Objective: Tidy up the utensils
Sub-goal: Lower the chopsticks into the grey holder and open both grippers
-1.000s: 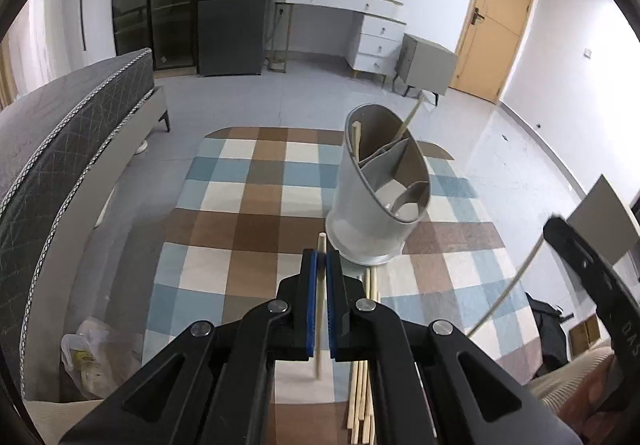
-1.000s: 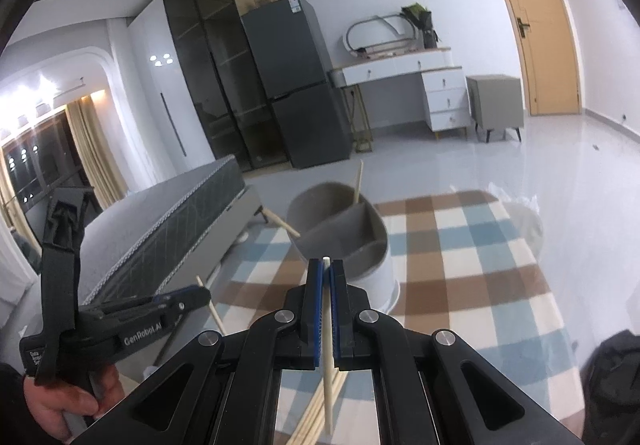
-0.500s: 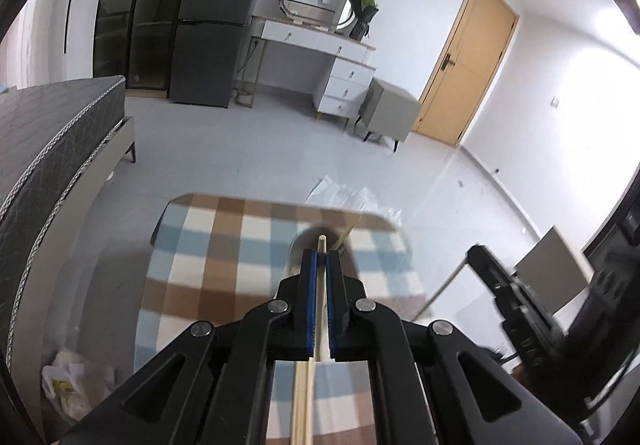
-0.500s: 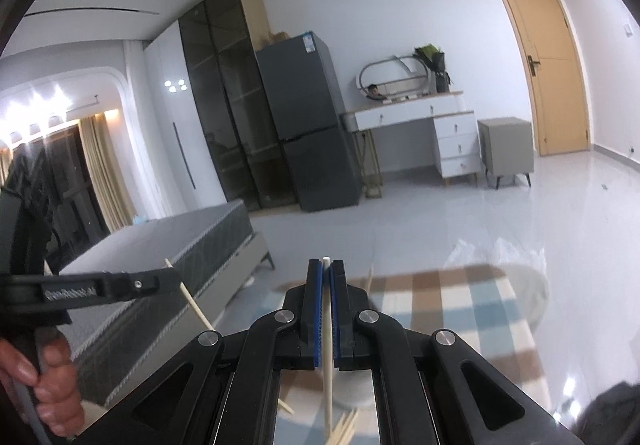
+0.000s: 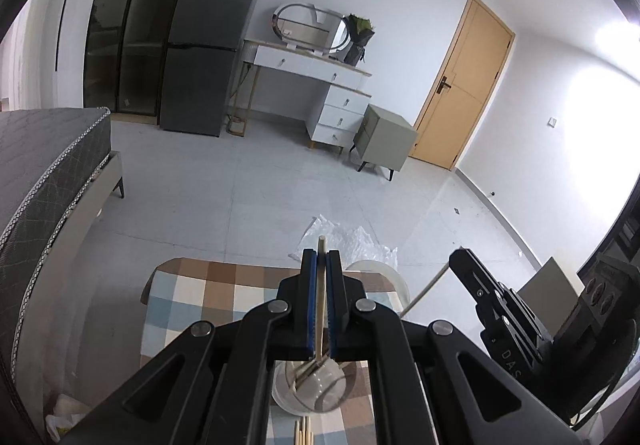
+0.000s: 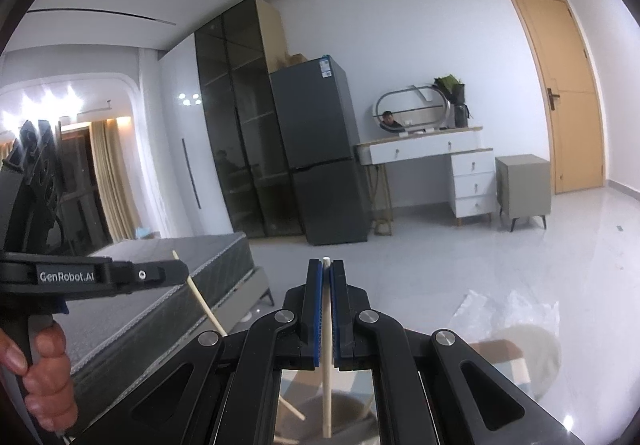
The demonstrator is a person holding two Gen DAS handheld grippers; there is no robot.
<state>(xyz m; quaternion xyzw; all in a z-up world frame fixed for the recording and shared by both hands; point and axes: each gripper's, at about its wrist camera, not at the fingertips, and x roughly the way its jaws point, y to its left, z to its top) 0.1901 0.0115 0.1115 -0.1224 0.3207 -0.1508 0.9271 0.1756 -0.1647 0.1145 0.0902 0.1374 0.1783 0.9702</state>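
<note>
Left gripper (image 5: 320, 265): jaws clamped on one wooden chopstick (image 5: 320, 309), whose lower end hangs over the holder (image 5: 288, 401).

Holder: pale round cup on the checked mat (image 5: 188, 297), seen from above between the gripper arms. Inner dividers visible; several sticks lean inside. Which compartment they sit in cannot be told.

Loose sticks (image 5: 303, 433) lie on the mat just beside the holder.

Right gripper (image 6: 326, 273): jaws pinched on a second chopstick (image 6: 327, 365), near upright, its lower end above the holder's rim (image 6: 352, 405).

Left hand (image 6: 44, 373) wraps that gripper's handle.
</note>
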